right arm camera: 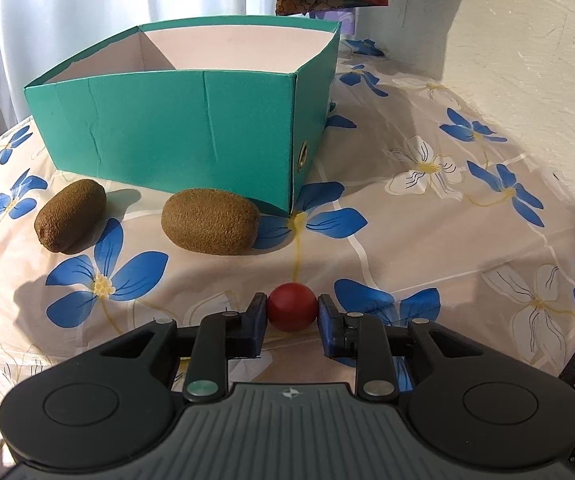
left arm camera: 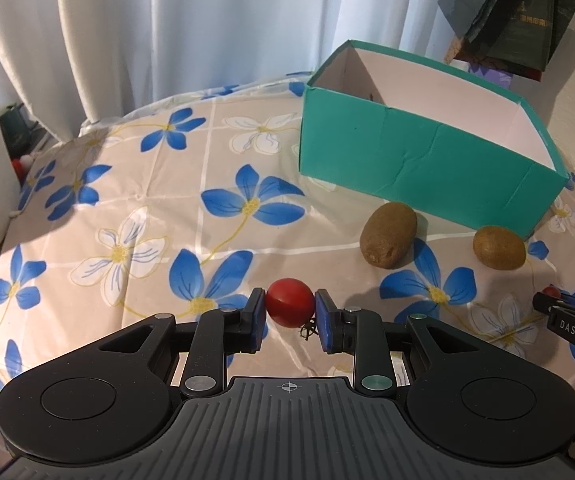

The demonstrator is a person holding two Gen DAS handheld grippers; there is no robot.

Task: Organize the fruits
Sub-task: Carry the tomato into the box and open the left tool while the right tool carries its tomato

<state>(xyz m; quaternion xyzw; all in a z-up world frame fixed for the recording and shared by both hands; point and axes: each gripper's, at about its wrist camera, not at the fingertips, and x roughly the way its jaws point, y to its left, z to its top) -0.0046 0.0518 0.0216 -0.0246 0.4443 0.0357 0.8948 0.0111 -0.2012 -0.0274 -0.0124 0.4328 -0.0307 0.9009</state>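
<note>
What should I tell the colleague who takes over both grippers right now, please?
Left gripper: shut on a red cherry tomato, low over the floral cloth.
Right gripper: shut on a second red tomato, also down near the cloth.
Teal box: open-topped, standing at the back of the cloth; what shows of its inside looks empty, though the floor is mostly hidden.
Two kiwis, one on the left and one near the box corner, lie on the cloth in front of the box, untouched.
Done: both tomatoes gripped.
Left: probably carry the tomatoes to the box, then fetch the kiwis.
</note>
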